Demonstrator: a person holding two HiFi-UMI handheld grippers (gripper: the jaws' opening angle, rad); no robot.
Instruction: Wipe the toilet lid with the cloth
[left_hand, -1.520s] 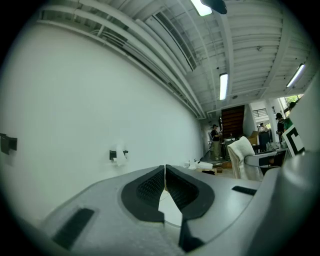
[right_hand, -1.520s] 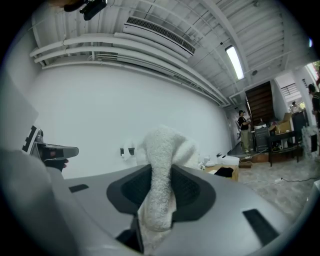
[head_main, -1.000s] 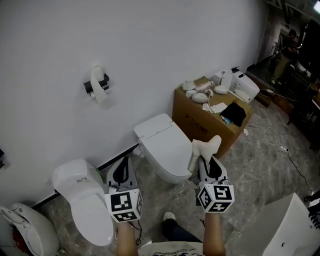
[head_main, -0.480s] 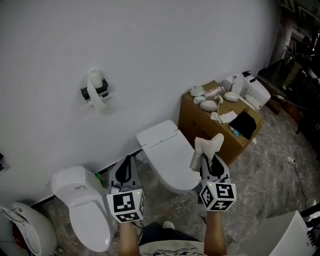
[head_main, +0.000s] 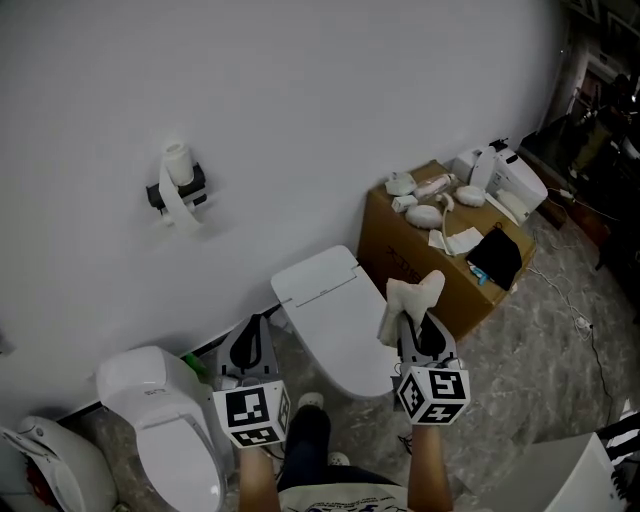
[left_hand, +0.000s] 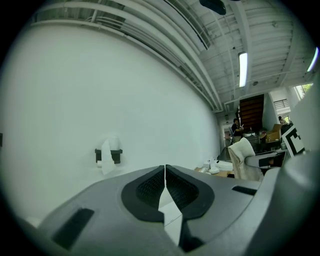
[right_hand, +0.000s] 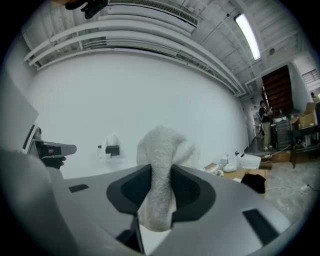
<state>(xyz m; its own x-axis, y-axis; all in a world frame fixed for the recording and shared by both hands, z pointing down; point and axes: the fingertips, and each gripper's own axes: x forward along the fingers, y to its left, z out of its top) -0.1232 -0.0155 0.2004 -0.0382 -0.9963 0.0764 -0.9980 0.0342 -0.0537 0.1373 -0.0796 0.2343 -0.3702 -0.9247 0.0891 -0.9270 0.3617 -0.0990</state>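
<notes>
My right claw (right_hand: 160, 192) clamped on the white cloth (right_hand: 165, 150), tuft standing past its tips, my left claw (left_hand: 165, 187) pinched together on nothing, toilet lid (head_main: 325, 300) ahead, between both claws

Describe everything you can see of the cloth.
The cloth is off-white, fluffy, towel-like fabric, bunched into a thick fold. The right gripper is shut on its middle; a rounded tuft sticks out past the jaws and a short tail hangs behind them. It is held in the air, touching only the jaws.
</notes>
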